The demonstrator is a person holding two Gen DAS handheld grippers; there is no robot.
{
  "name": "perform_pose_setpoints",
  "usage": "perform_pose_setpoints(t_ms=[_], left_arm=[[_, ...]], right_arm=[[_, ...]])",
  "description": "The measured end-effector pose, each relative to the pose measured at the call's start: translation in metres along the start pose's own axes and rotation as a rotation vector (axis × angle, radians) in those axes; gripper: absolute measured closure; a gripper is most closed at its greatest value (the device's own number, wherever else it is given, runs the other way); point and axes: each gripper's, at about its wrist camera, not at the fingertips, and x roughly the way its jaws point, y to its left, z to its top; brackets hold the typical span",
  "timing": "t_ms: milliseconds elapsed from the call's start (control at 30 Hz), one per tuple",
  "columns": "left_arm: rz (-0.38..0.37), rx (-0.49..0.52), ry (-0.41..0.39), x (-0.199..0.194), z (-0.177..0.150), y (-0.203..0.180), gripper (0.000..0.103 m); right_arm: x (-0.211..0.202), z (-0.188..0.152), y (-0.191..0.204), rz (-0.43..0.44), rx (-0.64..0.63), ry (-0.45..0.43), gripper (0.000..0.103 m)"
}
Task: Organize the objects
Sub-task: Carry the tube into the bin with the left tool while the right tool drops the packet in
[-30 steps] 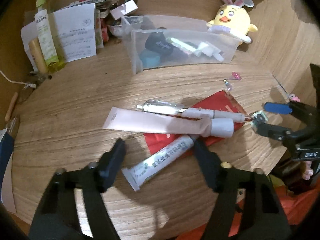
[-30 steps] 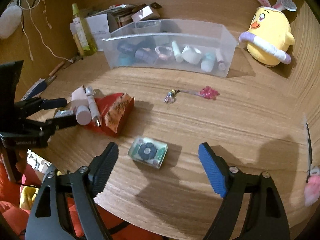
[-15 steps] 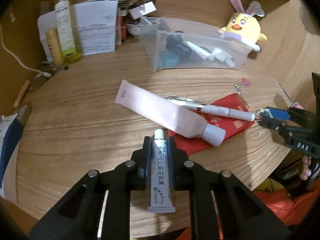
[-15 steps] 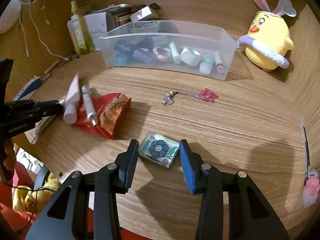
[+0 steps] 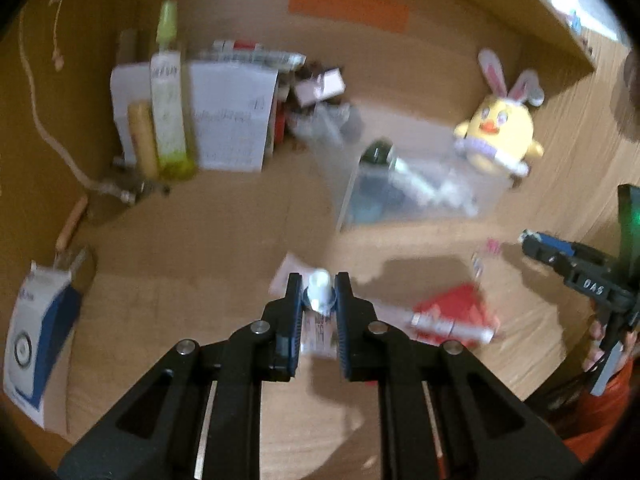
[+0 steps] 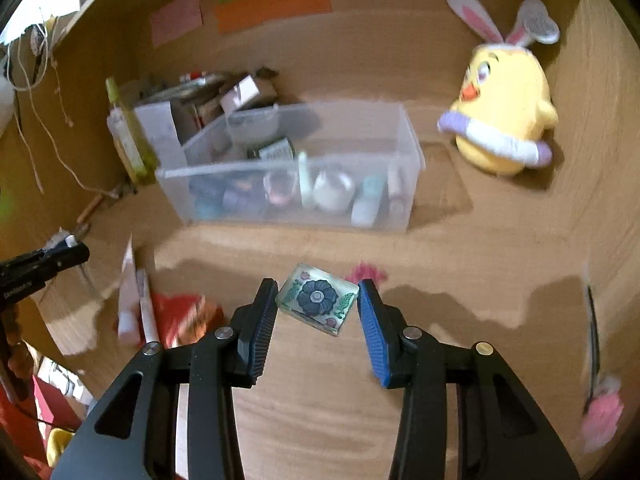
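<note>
Left gripper (image 5: 316, 300) pinching tube (image 5: 319, 292); wooden desk (image 6: 460, 248); clear bin (image 6: 296, 200).

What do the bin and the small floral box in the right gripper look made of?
Bin: translucent frosted plastic, its contents showing dimly through the walls. Floral box, pinched in the right gripper: seemingly glossy clear plastic or resin over a printed flower; blur leaves it open.

The left gripper (image 5: 316, 300) has its jaws pinched narrow on its load, the right gripper (image 6: 317, 302) wider on its.
</note>
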Motion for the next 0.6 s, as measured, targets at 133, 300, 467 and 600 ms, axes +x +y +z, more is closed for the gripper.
perform_pose_setpoints(t_ms=[133, 300, 467, 600], left_arm=[[-0.021, 0.015, -0.062, -0.002, 0.028, -0.009, 0.088], [-0.056, 0.044, -0.111, 0.003, 0.063, -0.025, 0.088], [-0.067, 0.061, -0.119, 0.017, 0.091, -0.038, 0.088], [-0.062, 0.077, -0.112, 0.034, 0.112, -0.049, 0.088]], right_arm=[[0.001, 0.024, 0.003, -0.012, -0.033, -0.049, 0.065], [0.007, 0.057, 0.006, 0.028, -0.044, -0.075, 0.065], [0.012, 0.088, 0.011, 0.053, -0.070, -0.086, 0.065], [0.024, 0.107, 0.010, 0.053, -0.075, -0.076, 0.065]])
